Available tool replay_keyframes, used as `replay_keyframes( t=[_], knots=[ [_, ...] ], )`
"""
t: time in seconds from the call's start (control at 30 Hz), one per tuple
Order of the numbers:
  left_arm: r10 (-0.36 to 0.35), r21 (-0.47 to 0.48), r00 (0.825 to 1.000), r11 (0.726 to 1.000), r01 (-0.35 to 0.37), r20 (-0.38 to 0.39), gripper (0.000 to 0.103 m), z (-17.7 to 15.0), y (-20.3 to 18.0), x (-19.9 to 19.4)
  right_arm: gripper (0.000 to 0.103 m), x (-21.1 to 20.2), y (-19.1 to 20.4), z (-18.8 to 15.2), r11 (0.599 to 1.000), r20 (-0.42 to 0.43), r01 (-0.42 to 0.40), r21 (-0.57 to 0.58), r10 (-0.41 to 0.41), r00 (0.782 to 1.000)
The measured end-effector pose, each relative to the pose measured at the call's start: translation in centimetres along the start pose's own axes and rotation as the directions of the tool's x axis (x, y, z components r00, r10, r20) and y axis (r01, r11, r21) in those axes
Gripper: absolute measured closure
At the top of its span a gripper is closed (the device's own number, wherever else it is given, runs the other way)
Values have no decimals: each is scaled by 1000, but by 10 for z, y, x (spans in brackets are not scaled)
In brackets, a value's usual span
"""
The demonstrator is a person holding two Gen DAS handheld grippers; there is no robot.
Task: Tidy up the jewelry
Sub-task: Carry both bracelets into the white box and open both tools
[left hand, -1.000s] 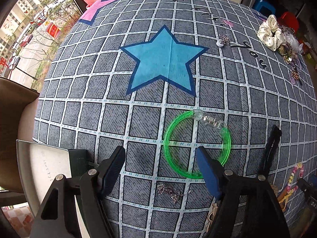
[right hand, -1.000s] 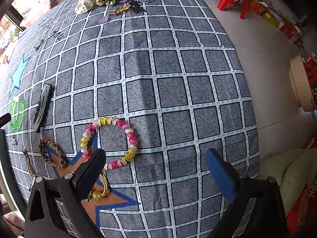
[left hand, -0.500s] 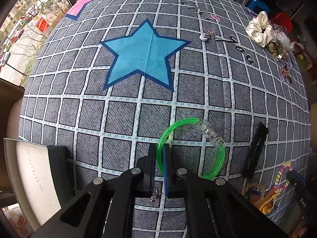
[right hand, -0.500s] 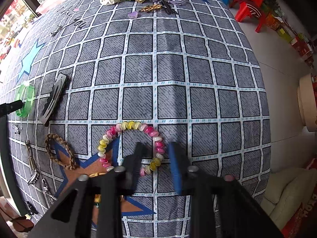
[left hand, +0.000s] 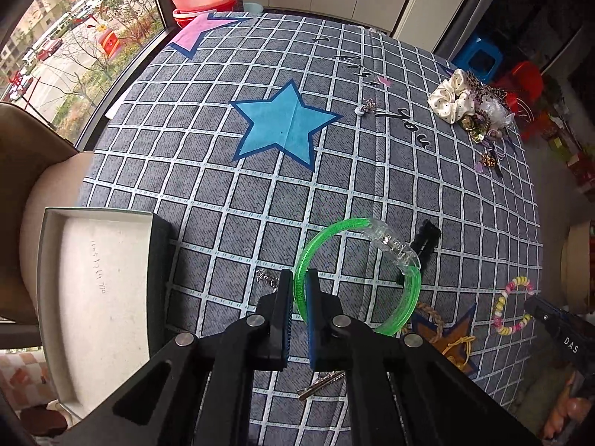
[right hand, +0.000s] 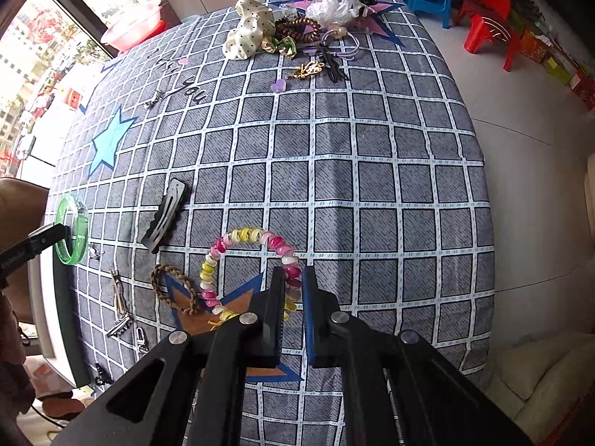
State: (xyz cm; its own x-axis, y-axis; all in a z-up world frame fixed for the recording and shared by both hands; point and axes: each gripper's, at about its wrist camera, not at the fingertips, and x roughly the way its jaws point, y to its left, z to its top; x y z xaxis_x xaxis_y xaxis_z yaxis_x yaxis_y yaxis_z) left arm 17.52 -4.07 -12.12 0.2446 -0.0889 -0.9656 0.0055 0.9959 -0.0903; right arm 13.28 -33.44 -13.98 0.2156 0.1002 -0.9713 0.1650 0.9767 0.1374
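Note:
My left gripper (left hand: 299, 291) is shut on the rim of a green translucent bangle (left hand: 407, 303) with a clear clasp, which hangs lifted above the checked cloth. From the right wrist view the same green bangle (right hand: 74, 230) shows at the far left in the left gripper (right hand: 61, 232). My right gripper (right hand: 293, 288) is shut on a pink, yellow and white beaded bracelet (right hand: 241, 236), raised off the cloth. The beaded bracelet (left hand: 515, 306) also appears at the right edge of the left wrist view. An open white-lined box (left hand: 93, 297) sits at the table's left edge.
On the cloth lie a black hair clip (right hand: 165, 215), a braided brown band (right hand: 174, 290), small metal clips (right hand: 119, 312) and a thin chain (left hand: 266, 278). A pile of scrunchies and hair ties (right hand: 282, 26) sits at the far end. Red chairs (right hand: 491, 26) stand beyond the table.
Both grippers went from wide open to shut, the left on the green bangle, the right on the beaded bracelet. Both then rose, lifting their pieces off the cloth.

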Motion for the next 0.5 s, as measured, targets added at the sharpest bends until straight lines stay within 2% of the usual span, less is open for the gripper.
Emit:
replay_keyframes(
  t=[0.07, 0.23, 0.33, 0.5],
  knots=[
    [-2, -18, 1000, 1000, 2, 8, 90, -11, 5, -13, 94, -6, 9, 7, 1000, -2, -12, -11, 12, 1000],
    [8, -48, 1000, 999, -8, 18, 90, -29, 44, -29, 94, -21, 31, -14, 998, 23, -42, -45, 43, 999],
    [7, -74, 1000, 997, -6, 17, 90, -33, 92, -24, 94, -29, 60, -10, 995, 33, -70, -66, 72, 997],
    [12, -82, 1000, 997, -12, 1, 90, -44, 144, -32, 94, -30, 125, -15, 988, 38, -114, -102, 118, 992]
  ],
)
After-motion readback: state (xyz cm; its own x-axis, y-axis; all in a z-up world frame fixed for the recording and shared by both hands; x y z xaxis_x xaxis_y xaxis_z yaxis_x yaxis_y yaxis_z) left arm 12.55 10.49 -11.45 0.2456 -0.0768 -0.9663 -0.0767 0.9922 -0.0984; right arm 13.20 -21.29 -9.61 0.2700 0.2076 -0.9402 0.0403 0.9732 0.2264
